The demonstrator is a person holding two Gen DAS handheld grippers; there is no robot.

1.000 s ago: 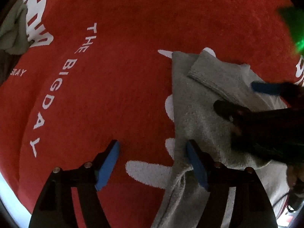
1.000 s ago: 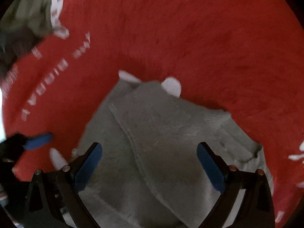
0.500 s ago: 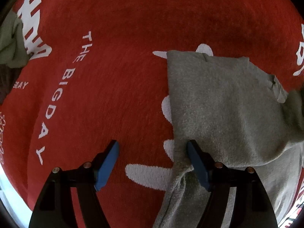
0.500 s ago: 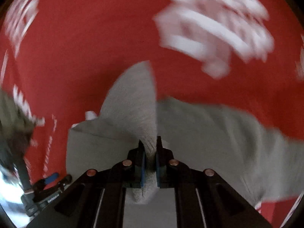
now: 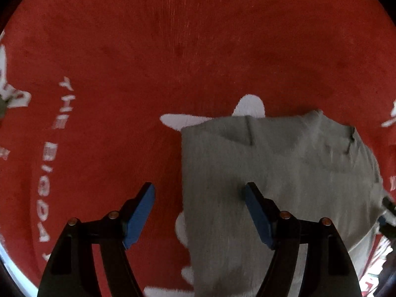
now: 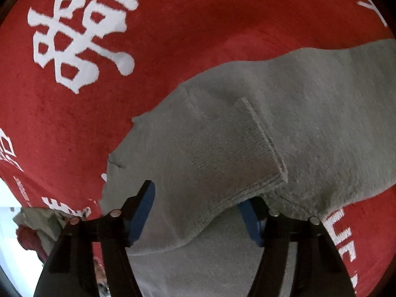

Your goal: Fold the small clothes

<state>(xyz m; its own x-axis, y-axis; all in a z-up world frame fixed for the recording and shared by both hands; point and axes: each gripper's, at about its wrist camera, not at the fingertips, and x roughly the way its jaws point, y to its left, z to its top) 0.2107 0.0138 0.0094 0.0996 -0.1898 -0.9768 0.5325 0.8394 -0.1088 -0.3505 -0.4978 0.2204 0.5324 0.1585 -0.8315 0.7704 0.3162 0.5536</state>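
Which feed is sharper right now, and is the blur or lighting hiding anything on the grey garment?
Left wrist view: motion-smeared, grey garment soft, red cloth lettering streaked, dark fisheye corners. Right wrist view: sharper, ribbed cuff knit readable, bright washout at lower left edge.

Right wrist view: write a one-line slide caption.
Open right gripper over a grey knit garment lying on a red blanket.

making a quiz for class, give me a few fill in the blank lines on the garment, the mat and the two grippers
1. The garment is ____ in colour.
2. It lies on a mat that is ____ with white print.
3. The left gripper has its jaws ____, one finger over the mat and one over the garment.
4. The ribbed cuff shows in the ____ wrist view.

Missing words: grey; red; open; right
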